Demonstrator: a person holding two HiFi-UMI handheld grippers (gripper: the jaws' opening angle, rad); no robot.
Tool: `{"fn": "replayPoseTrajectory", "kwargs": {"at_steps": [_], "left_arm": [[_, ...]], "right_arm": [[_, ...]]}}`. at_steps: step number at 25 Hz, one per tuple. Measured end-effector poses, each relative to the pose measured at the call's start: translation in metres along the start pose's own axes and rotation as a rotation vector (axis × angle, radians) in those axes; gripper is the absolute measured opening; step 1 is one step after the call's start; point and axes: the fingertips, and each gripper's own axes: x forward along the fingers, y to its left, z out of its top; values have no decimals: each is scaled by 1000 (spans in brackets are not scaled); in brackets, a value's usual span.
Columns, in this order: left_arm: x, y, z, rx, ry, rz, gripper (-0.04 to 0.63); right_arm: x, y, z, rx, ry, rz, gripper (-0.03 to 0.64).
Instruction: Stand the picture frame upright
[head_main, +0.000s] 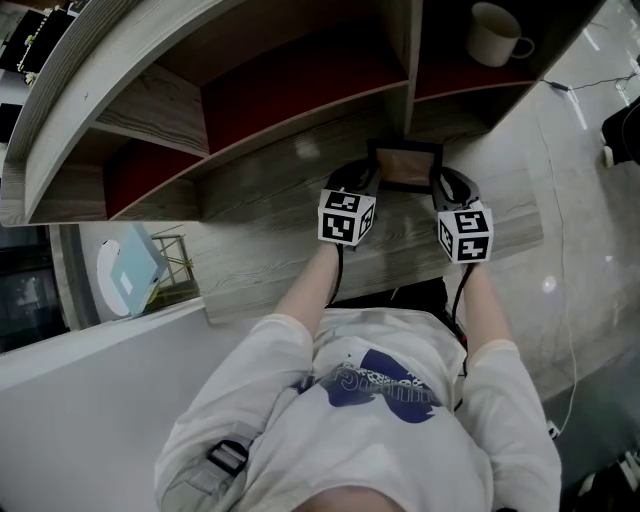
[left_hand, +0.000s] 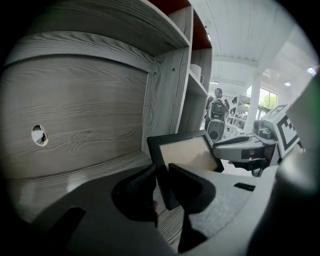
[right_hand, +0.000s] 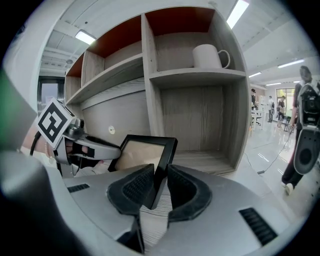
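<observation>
Obs., near to far. One person in a white T-shirt (head_main: 385, 400) with a blue print, both forearms reaching forward over the desk (head_main: 270, 250).

Grippers: two. Marker cubes: two, one on each gripper.

Left gripper (head_main: 352, 180): jaws closed on the left side bar of the picture frame (head_main: 405, 166); in the left gripper view the black bar sits between the two pads of the left gripper (left_hand: 162, 174).

Right gripper (head_main: 450, 186): jaws closed on the right side bar; in the right gripper view the right gripper (right_hand: 159, 182) clamps the frame (right_hand: 147, 150) near its lower corner.

Picture frames: one. Black border, tan panel (left_hand: 187, 152) facing the person. It is tilted, neither flat nor fully upright. Whether its lower edge touches the desk cannot be told. It is at the back of the wood-grain desk, just in front of the shelf unit (head_main: 250, 95).

Shelf unit: one, grey wood grain, red backing in some compartments.

Mugs: one, white (right_hand: 207, 56), upright in the compartment up and to the right of the frame.

Far right, across the room: one person standing (right_hand: 305, 130).
</observation>
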Motion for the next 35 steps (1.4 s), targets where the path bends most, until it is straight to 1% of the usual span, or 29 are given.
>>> {"fn": "replayPoseTrajectory", "kwargs": {"at_steps": [6,16,29,35], "left_arm": [[6,2,-3,15,-17,2,84],[18,6,-9,78,-16,11,86],[25,2,-12,157,-34,27,83],[31,4,-13,168,-37,37,78]], "right_arm": [[8,-3,-4,-54,26,-3,80],[22,-8,-16,-120,40,-31,87],[28,-14,-26,-180,43,-71,86],[33,-18,-31,-190,52,-72,78]]}}
